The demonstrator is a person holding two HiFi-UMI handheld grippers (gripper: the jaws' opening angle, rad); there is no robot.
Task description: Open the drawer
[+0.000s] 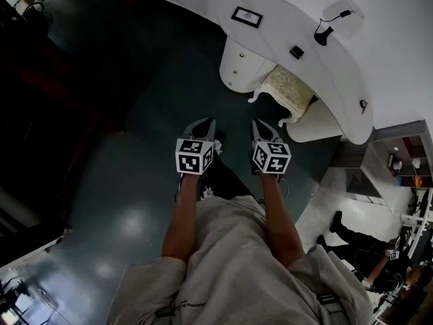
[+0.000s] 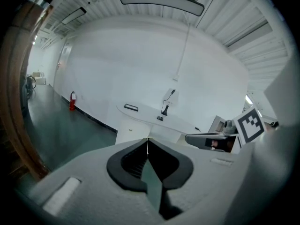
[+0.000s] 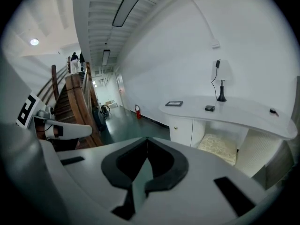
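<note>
A white-walled room with a dark green floor (image 1: 135, 202) is shown, and a curved white surface (image 1: 298, 26) is set against the wall.

The drawer unit (image 1: 238, 63) is located under the left end of that surface, well ahead of both tongs. It is seen as a white rounded cabinet with small knobs. Its fronts are flush and shut, and the seams between them are too faint to be counted. The unit is also visible in the right gripper view (image 3: 180, 128) and, partly cut off by the tongs' body, in the left gripper view (image 2: 129, 132).

A cream cushioned seat (image 1: 287, 90) is placed just beside the unit, partly hidden under the surface. On the surface, a dark framed item (image 1: 247, 17), a small dark block (image 1: 296, 52) and a dark stand with a cable (image 1: 323, 34) are carried. What is shown in the frame cannot be read.

The left tongs (image 1: 201, 128) and the right tongs (image 1: 262, 128) are held side by side above the floor. Each pair is pressed together with nothing between, as confirmed in the left gripper view (image 2: 148, 142) and the right gripper view (image 3: 146, 142). Only square patterns are borne by the marker cubes. Print on the hem of the person's shirt (image 1: 189, 305) is too small to be read.

A red fire extinguisher (image 3: 138, 110) is stood at the wall, and a wooden staircase (image 3: 75, 102) is seen beyond it.
</note>
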